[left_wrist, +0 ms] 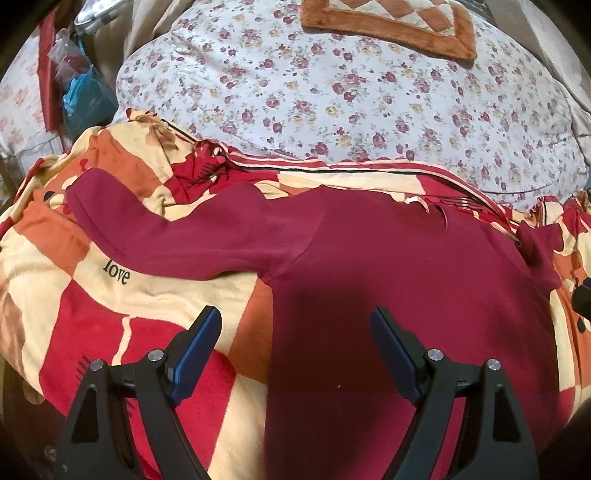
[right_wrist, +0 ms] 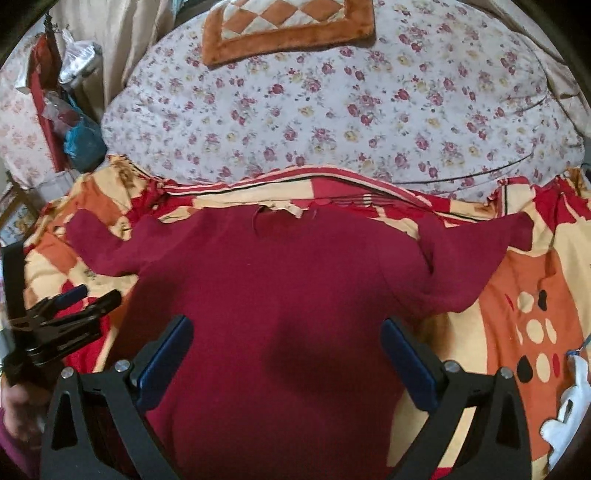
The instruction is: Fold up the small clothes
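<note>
A maroon long-sleeved top [left_wrist: 406,266] lies flat, neckline away from me, on a red, orange and cream blanket [left_wrist: 110,266]. Its left sleeve [left_wrist: 166,232] stretches out to the left, and its right sleeve [right_wrist: 476,258] spreads to the right. My left gripper [left_wrist: 295,314] is open just above the top's left side, below the armpit, with nothing between its blue pads [left_wrist: 199,343]. My right gripper [right_wrist: 286,323] is also open and hovers over the middle of the top [right_wrist: 277,277], empty. In the right wrist view the left gripper [right_wrist: 94,295] shows at the left edge.
A floral quilt [left_wrist: 351,99] bulges behind the blanket, with a brown checked cushion [left_wrist: 391,26] on it. Plastic bags and clutter [left_wrist: 81,88] sit at the far left. A white cloth item [right_wrist: 569,406] lies at the blanket's right edge.
</note>
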Motion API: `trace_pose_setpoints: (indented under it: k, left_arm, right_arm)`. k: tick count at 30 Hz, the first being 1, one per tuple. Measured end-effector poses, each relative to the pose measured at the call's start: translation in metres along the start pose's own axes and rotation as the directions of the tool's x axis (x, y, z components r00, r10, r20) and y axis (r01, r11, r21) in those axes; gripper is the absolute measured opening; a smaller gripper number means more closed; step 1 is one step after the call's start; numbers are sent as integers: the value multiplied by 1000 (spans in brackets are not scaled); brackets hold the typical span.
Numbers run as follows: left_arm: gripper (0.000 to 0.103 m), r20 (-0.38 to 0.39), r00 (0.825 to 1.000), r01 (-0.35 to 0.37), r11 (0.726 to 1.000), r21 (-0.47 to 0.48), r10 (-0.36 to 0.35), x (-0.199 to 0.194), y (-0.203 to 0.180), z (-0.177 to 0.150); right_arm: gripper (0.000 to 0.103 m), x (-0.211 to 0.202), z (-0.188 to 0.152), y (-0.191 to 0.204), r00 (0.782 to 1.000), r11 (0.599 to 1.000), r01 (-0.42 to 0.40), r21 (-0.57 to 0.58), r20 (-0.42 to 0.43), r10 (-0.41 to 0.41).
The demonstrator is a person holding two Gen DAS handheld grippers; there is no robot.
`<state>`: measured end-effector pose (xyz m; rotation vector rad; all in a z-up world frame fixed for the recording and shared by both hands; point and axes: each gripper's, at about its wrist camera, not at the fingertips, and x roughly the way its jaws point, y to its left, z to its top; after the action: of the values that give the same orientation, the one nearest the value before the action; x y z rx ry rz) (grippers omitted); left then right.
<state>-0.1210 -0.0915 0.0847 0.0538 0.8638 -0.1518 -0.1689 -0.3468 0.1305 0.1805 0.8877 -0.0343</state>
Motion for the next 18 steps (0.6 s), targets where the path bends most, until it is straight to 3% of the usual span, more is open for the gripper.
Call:
trace_pose_setpoints:
  k: [18]
  left_arm:
    - [63,-27,1000,-2,1000,-1,2,16,-4,-1]
  right_arm:
    - [103,46,7,11,996,997,66,50,-58,-63]
